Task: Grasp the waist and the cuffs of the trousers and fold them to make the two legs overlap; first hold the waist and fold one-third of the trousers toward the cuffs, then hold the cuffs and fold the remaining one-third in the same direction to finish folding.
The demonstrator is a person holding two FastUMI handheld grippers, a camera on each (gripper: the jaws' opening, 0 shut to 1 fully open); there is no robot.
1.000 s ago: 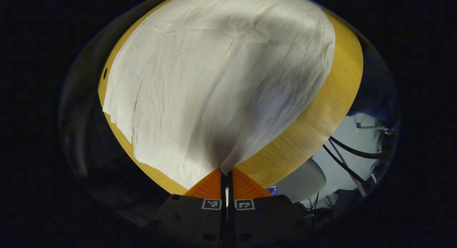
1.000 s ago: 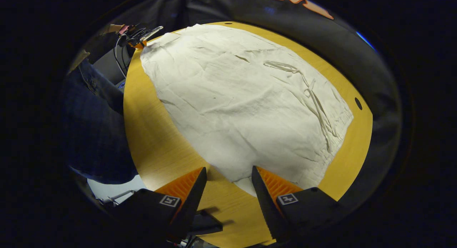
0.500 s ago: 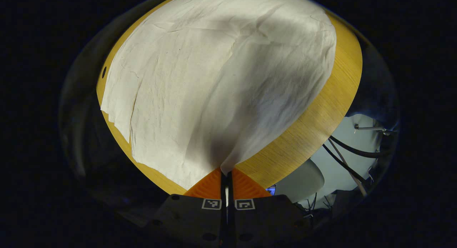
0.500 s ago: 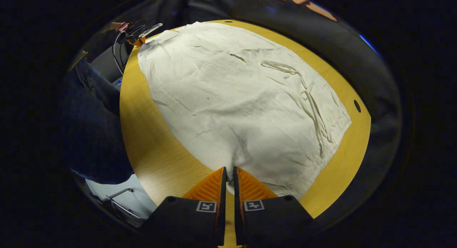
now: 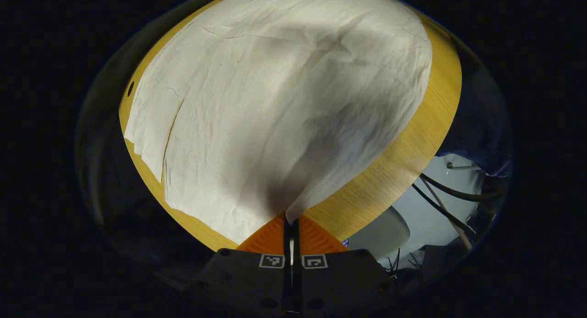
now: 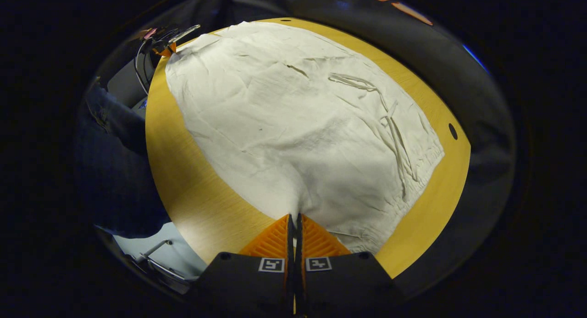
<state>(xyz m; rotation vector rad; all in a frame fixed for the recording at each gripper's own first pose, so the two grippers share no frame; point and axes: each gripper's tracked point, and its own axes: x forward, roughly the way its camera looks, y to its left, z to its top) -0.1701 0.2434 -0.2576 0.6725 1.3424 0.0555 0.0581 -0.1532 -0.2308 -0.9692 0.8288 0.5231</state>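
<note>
Pale trousers (image 6: pixel 293 125) lie spread over a round wooden worktop (image 6: pixel 183 189), one edge running close to its near rim. In the left gripper view the left tool (image 5: pixel 291 222) is clenched on a corner of the cloth at the near edge, and the fabric rises from the worktop toward the closed jaws in a shallow tent. In the right gripper view the right tool (image 6: pixel 295 219) is likewise clenched on the near edge of the cloth, close to the gathered waistband with its drawstring (image 6: pixel 394 134); the other tool appears far off at the opposite corner, beside a person's dark sleeve (image 6: pixel 114 162). The step in hand appears to be the lengthwise fold that brings one leg over the other. To do it well, both tools should probably lift together to a level height, so the held edge stays straight and taut between them, then travel across in parallel and lay the edge along the far one. Uneven lifting would likely skew the fold or drag the lower layer; a slack edge may sag and crease. The thin cloth seems liable to slip from a light pinch, so the grip should hold until the edge lies flat. Existing wrinkles may need smoothing afterwards.
</note>
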